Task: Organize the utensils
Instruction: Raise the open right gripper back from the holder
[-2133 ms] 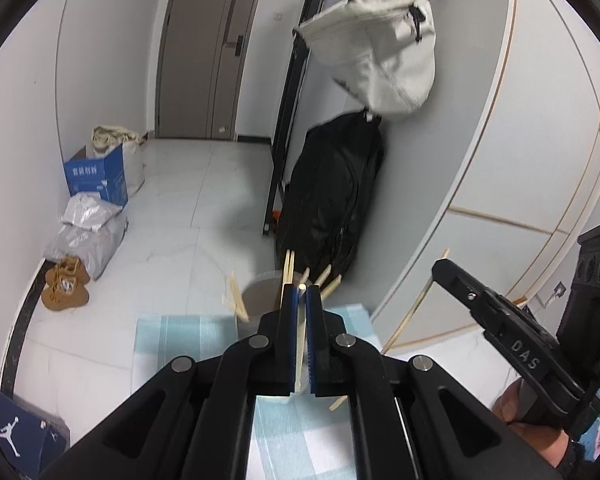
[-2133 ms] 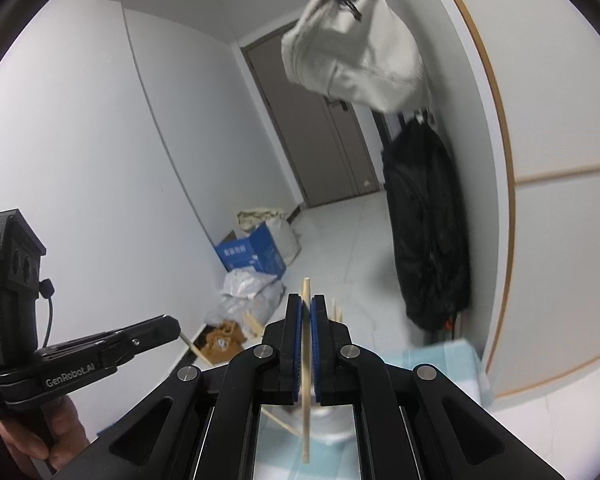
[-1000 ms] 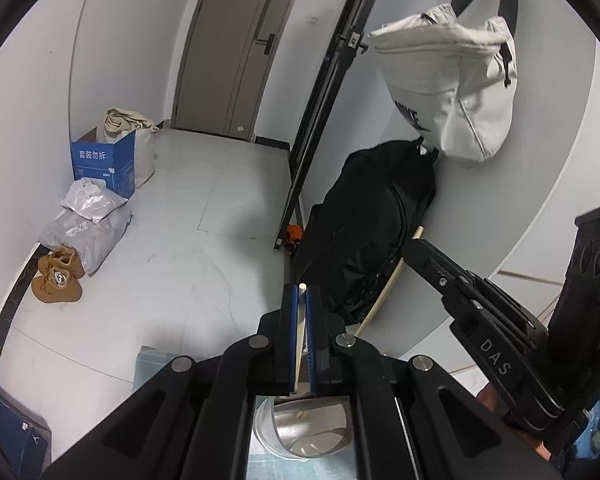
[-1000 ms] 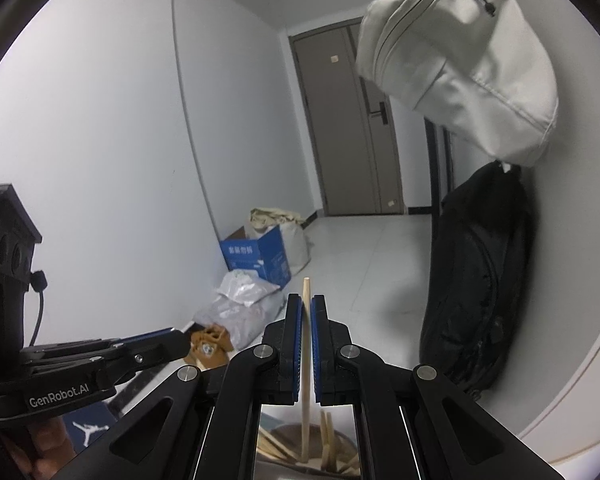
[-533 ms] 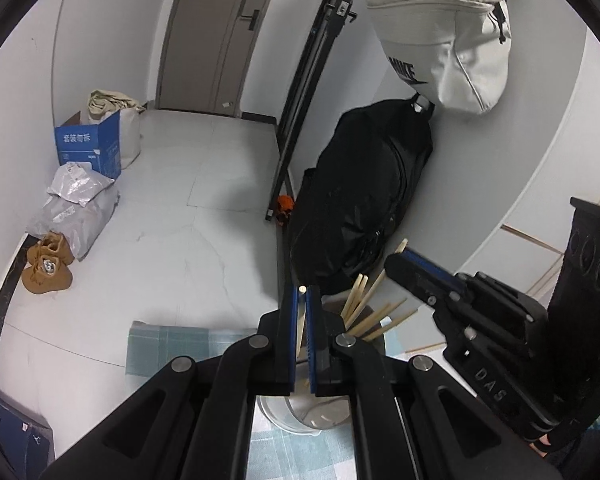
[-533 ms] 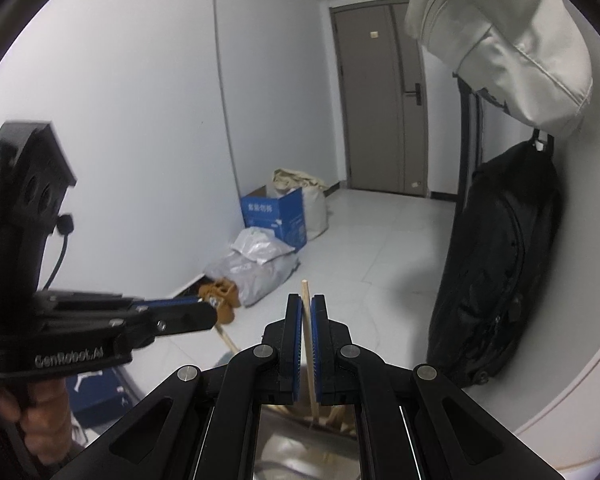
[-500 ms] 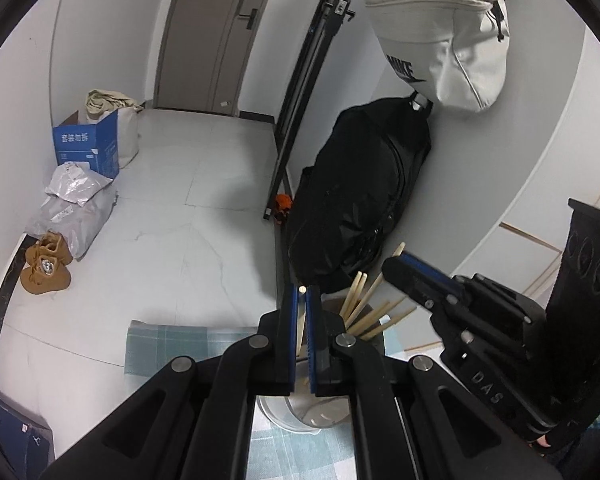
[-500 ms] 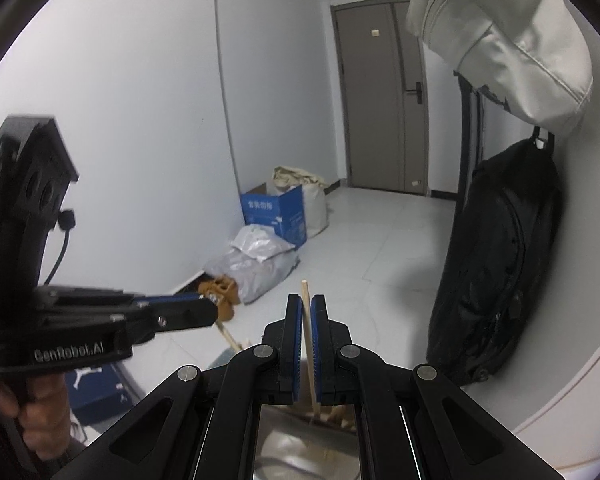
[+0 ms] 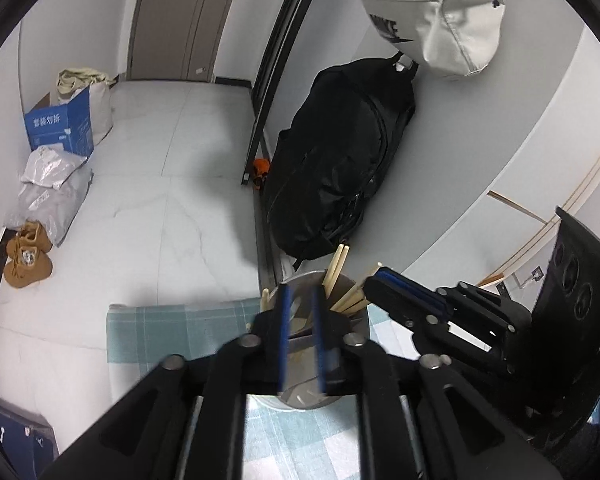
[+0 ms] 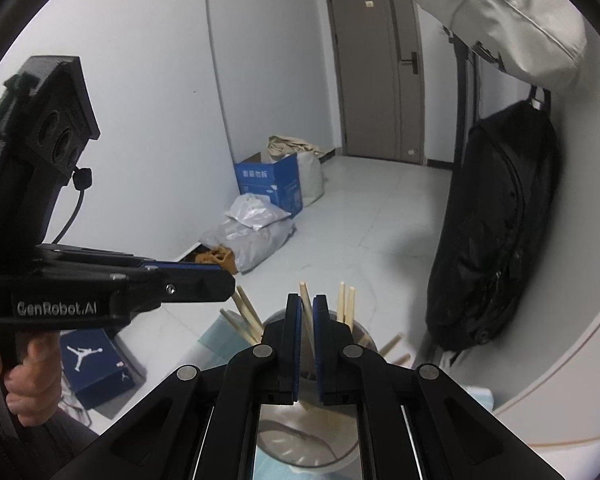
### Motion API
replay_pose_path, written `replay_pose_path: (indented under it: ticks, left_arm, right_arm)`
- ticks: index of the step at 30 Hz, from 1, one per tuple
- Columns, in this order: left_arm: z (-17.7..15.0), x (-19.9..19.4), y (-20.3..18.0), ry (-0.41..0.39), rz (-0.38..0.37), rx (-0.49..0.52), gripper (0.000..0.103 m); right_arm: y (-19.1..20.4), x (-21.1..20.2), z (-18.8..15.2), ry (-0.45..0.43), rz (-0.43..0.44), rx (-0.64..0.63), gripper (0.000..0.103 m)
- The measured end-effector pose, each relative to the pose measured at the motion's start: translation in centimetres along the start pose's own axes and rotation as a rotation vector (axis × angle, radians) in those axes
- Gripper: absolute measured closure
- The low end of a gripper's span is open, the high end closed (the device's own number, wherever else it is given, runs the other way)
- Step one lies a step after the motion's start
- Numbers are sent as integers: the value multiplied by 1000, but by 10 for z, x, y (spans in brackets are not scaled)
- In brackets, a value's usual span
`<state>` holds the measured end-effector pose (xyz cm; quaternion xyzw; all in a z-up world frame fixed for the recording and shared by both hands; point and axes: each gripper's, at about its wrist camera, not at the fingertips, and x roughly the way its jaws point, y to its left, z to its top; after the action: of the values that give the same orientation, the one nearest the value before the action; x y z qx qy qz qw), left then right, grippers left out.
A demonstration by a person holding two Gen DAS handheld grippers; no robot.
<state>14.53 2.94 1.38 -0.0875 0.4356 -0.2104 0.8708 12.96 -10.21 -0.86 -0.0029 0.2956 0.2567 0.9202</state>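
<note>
A shiny metal cup [image 9: 308, 400] [image 10: 300, 452] stands on a blue checked cloth [image 9: 160, 328] and holds several wooden chopsticks [image 9: 338, 268] [image 10: 346, 304]. My left gripper [image 9: 302, 292] [image 10: 228, 284] hangs over the cup's left side. Its jaws are opening, and no chopstick is gripped between the blurred blue pads. My right gripper [image 10: 307, 300] [image 9: 374, 278] is above the cup from the other side. One chopstick [image 10: 306, 312] stands slightly tilted between its pads, lower end down in the cup. Its jaws are just starting to open.
A black backpack [image 9: 340, 160] leans on the wall behind the cup, under a hanging white bag [image 9: 440, 12]. On the floor to the left are a blue carton [image 9: 60, 128], grey plastic bags [image 9: 48, 196], brown shoes [image 9: 26, 252] and a shoebox [image 10: 96, 364].
Both grippers have sunk toward the cup and tipped further down. The left jaws have parted and its chopstick is gone from between them. The right gripper's chopstick now leans.
</note>
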Motion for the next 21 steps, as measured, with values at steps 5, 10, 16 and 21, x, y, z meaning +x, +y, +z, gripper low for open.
replay_pose_path:
  ticks: [5,10,16,21]
  left_arm:
    - [-6,-20,-2,-62,12,-20,48]
    - [-12,-33,-8,-95,59,-42,48]
    - [-23,-51,-21,-151,119,-44,37]
    - [-32,-68,-34,-209,173,-15,36]
  right_arm:
    - [-10,-18,-4,-16,22,93,60]
    - [-10,-53,-11,-88,15,120,59]
    - [-10,-85,-21,-127,-7,147,48]
    - [-7,-112,-28,-168,-23,153,39]
